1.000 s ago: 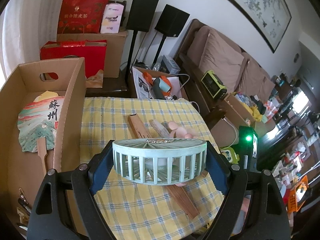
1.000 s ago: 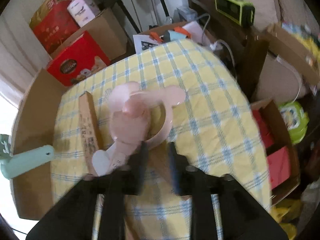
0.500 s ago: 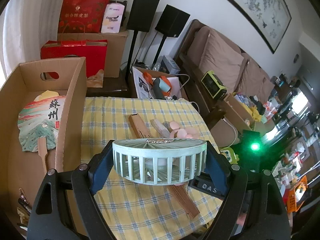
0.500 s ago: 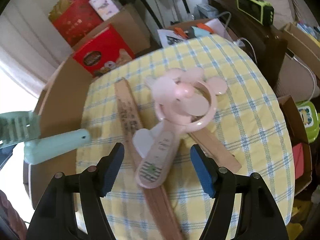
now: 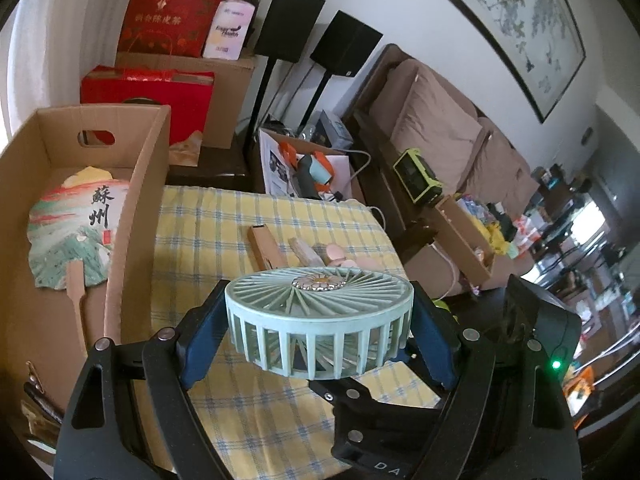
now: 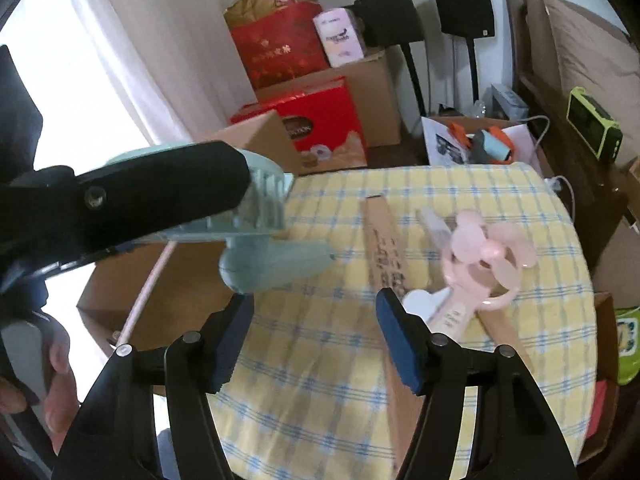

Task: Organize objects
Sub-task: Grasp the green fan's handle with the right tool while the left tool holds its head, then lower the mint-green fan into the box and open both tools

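Mint-green plastic handheld fan [image 5: 320, 320], round grille head clamped flat between the blue pads [image 5: 200, 344] of the left gripper [image 5: 318, 334], carried in the air above the near edge of the yellow checked table [image 5: 208, 236]; its handle hangs below, pointing toward the right gripper. Open cardboard box [image 5: 136, 216], standing at the table's left edge, holds a painted paper fan [image 5: 76, 224]; it lies to the left of the held fan, apparently the destination. Right gripper [image 6: 316, 340]: fingers spread wide, empty. Pink handheld fan [image 6: 476, 264] lies on the table toward its right edge, handle angled back toward the right gripper, which is the nearer one. Wooden folding fan [image 6: 384, 248] beside it, long axis running front to back.
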Demonstrator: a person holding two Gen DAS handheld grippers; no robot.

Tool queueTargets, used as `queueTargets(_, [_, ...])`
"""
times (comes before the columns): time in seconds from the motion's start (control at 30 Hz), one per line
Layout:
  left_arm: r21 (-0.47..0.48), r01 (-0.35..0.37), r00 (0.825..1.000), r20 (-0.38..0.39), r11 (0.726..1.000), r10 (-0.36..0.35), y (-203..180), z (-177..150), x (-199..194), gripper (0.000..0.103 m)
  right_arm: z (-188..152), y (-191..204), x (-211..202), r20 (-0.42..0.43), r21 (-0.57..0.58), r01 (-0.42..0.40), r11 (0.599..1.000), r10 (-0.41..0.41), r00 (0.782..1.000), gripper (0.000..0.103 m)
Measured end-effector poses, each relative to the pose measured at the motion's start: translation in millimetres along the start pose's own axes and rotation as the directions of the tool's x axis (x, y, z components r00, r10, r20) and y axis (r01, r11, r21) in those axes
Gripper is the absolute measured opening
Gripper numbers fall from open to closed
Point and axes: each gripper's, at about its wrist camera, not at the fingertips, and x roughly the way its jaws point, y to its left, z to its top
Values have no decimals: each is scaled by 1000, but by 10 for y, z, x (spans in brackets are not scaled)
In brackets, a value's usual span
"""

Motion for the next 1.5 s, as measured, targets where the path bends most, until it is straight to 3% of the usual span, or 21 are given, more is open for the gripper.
queueTargets(0.17, [-34, 23, 1000, -10, 999, -23, 38, 23, -55, 82, 46, 106, -52, 73, -23, -46, 999, 47, 996, 57])
queueTargets(0.27, [-62, 46, 999, -2, 997, -46, 93, 49, -139, 82, 116, 174, -59, 88, -28, -89, 996, 91, 992, 43])
queueTargets(0.73, [-106, 12, 996, 91, 994, -2, 579, 221, -857, 82, 348, 1036, -6, 93, -193, -142, 971, 163, 982, 42])
queueTargets(1.0, [-183, 0, 997, 79, 983, 15, 1296, 72, -1159, 82, 244, 1677, 413, -13, -312, -190, 931, 196, 981, 42])
queueTargets(1.37, [-338, 41, 999, 30, 940, -33, 2178, -255, -1009, 82, 20, 2079, 1026, -214, -372, -203, 906, 129, 968, 43])
queueTargets(1.5, [-386, 42, 999, 34, 922, -32, 2422, -307, -951, 82, 18, 2061, 1085, -238, -358, -203, 911, 121, 964, 56])
